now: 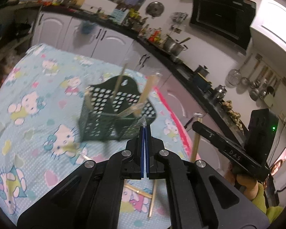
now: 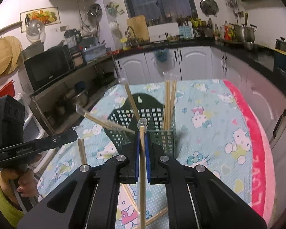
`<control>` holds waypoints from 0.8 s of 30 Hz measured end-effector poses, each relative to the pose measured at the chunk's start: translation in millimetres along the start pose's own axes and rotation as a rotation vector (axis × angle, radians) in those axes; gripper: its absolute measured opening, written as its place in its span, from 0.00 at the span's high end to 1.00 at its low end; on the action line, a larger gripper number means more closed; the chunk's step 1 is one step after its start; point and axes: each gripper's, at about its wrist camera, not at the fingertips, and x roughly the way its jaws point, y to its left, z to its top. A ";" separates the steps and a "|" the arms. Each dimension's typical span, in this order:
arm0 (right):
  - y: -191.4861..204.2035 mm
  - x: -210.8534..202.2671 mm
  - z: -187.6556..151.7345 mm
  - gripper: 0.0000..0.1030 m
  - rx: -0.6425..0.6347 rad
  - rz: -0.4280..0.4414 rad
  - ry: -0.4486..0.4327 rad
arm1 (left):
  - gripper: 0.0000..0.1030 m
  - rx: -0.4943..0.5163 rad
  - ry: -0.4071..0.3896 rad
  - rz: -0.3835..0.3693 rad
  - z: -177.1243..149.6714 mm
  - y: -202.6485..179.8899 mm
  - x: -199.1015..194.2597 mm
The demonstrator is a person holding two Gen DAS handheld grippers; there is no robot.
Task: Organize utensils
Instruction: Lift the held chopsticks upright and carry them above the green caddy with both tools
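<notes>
Dark green perforated plastic utensil basket (image 2: 143, 127) stands on the table's cartoon-cat cloth (image 2: 219, 126), w/ several wrapped wooden chopsticks (image 2: 169, 103) already upright inside, so sorting looks partly done; right gripper (image 2: 142, 133) pinches one wrapped chopstick (image 2: 142, 171) near its top, stick hanging down, probably for a vertical drop into a compartment; left gripper (image 1: 145, 131), jaws pressed together, nips only the clear wrapper tip (image 1: 143, 122) of another pair, prob. to lift it likewise; more chopsticks (image 1: 152, 198) lie on the cloth below.
</notes>
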 end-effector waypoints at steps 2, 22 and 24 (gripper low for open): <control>-0.1 -5.1 2.3 0.95 0.000 -0.004 -0.020 | 1.00 0.025 -0.007 -0.006 4.8 -11.8 -0.5; -16.7 -47.6 22.2 0.95 0.044 -0.023 -0.191 | 1.00 0.166 -0.062 -0.087 61.1 -94.0 18.0; -18.7 -51.4 26.1 0.95 0.046 -0.027 -0.209 | 1.00 0.176 -0.064 -0.095 66.9 -100.4 22.3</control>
